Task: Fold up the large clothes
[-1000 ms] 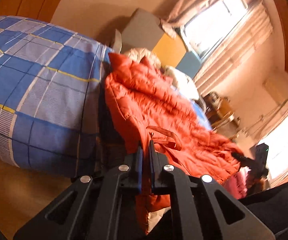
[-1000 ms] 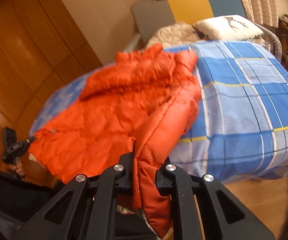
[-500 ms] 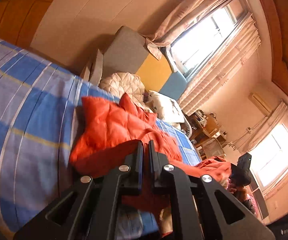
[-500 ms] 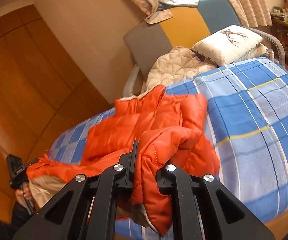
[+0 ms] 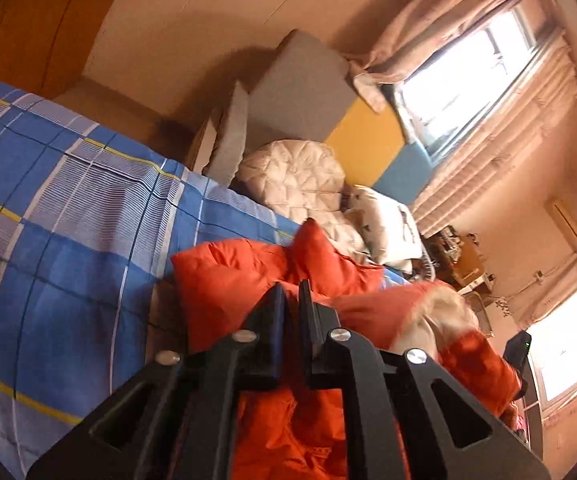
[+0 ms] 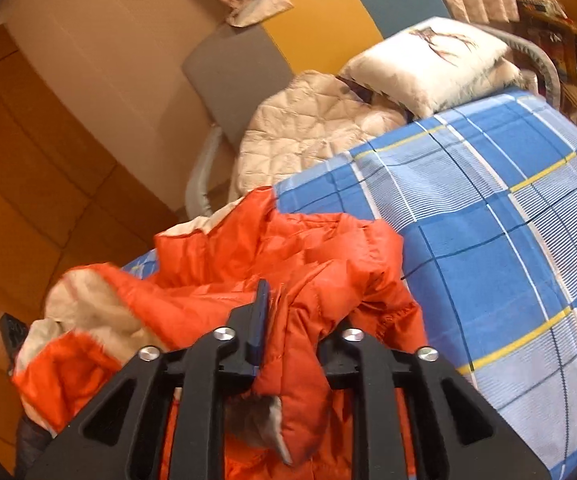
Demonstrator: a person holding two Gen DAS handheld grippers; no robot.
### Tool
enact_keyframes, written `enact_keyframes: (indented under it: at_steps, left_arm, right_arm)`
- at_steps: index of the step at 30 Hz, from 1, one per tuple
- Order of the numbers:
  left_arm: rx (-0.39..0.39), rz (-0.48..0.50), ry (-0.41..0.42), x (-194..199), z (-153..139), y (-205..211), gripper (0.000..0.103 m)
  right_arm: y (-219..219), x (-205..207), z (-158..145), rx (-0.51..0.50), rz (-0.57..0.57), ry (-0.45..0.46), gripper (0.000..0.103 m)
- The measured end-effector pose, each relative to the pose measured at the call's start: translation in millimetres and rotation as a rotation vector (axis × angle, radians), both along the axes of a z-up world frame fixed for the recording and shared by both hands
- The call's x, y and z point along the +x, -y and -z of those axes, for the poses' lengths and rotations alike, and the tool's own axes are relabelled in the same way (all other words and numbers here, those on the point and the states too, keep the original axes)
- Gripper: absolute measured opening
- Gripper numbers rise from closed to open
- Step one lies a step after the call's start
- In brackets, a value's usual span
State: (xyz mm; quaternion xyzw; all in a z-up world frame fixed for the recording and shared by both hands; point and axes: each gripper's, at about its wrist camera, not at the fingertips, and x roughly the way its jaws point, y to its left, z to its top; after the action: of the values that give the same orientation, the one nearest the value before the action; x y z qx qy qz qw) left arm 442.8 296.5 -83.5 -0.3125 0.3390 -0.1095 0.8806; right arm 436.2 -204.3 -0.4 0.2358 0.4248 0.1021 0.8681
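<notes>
An orange puffer jacket [image 5: 240,280] with a beige lining lies bunched on the bed with the blue checked cover [image 5: 68,240]. My left gripper [image 5: 291,296] is shut on one edge of the jacket, which hangs below the jaws. In the right wrist view the jacket [image 6: 288,256] is folded over itself, its beige lining showing at the left. My right gripper [image 6: 288,300] is shut on a thick fold of the jacket; its right finger is hidden by the cloth. The bed cover [image 6: 508,240] is bare to the right.
A cream quilted blanket [image 6: 312,128] and a white pillow [image 6: 432,60] lie at the head of the bed, against a grey, yellow and blue headboard [image 6: 328,24]. Wooden wardrobe panels [image 6: 28,160] stand at the left. Bright windows [image 5: 460,76] and cluttered wooden furniture [image 5: 460,252] are beyond.
Both grippers have carried the jacket's lower edge forward over the bed toward the collar. The jacket went from spread flat to doubled over, and its beige lining now shows.
</notes>
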Motion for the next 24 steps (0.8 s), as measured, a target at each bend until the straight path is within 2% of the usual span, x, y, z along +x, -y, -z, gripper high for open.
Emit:
enact_keyframes:
  at_steps: [1, 3, 4, 5, 7, 10, 12, 14, 17, 19, 20, 22, 23, 24]
  left_arm:
    - [0.003, -0.023, -0.006, 5, 2, -2, 0.042]
    - [-0.051, -0.075, -0.013, 12, 6, -13, 0.077]
    - [-0.06, -0.088, -0.006, 12, 6, -17, 0.077]
    - [-0.061, -0.099, -0.005, 12, 5, -21, 0.077]
    - [-0.076, -0.11, -0.008, 9, 7, -27, 0.081]
    - [-0.062, -0.086, -0.021, -7, 20, -31, 0.081]
    - [-0.058, -0.04, -0.045, -24, 38, -27, 0.081]
    - [-0.063, 0.006, -0.074, -39, 57, -20, 0.08]
    - [-0.1, 0.071, -0.119, -59, 88, -7, 0.078]
    - [-0.129, 0.096, -0.132, -68, 101, 2, 0.068]
    - [-0.143, 0.104, -0.13, -72, 105, 6, 0.064]
    - [-0.159, 0.113, -0.124, -77, 107, 11, 0.039]
    - [-0.168, 0.112, -0.115, -79, 106, 11, 0.026]
    - [-0.169, 0.108, -0.098, -84, 102, 11, 0.018]
  right_arm:
    - [1, 5, 3, 0.015, 0.004, -0.005, 0.04]
    - [4, 14, 11, 0.059, 0.027, -0.028, 0.066]
    - [5, 16, 12, 0.079, 0.04, -0.021, 0.075]
    - [8, 17, 11, 0.109, 0.051, -0.008, 0.092]
    - [12, 14, 5, 0.139, 0.083, 0.025, 0.095]
    - [19, -1, -2, 0.15, 0.09, 0.058, 0.095]
    - [29, -22, 4, 0.144, 0.094, 0.066, 0.095]
    - [36, -39, 16, 0.119, 0.092, 0.037, 0.095]
    - [45, -72, 50, 0.108, 0.099, -0.03, 0.095]
    - [45, -85, 65, 0.116, 0.101, -0.057, 0.095]
    - [43, -87, 70, 0.114, 0.101, -0.061, 0.091]
    - [38, -89, 77, 0.111, 0.102, -0.07, 0.076]
    - [35, -89, 78, 0.107, 0.107, -0.069, 0.059]
    - [34, -89, 78, 0.119, 0.102, -0.064, 0.042]
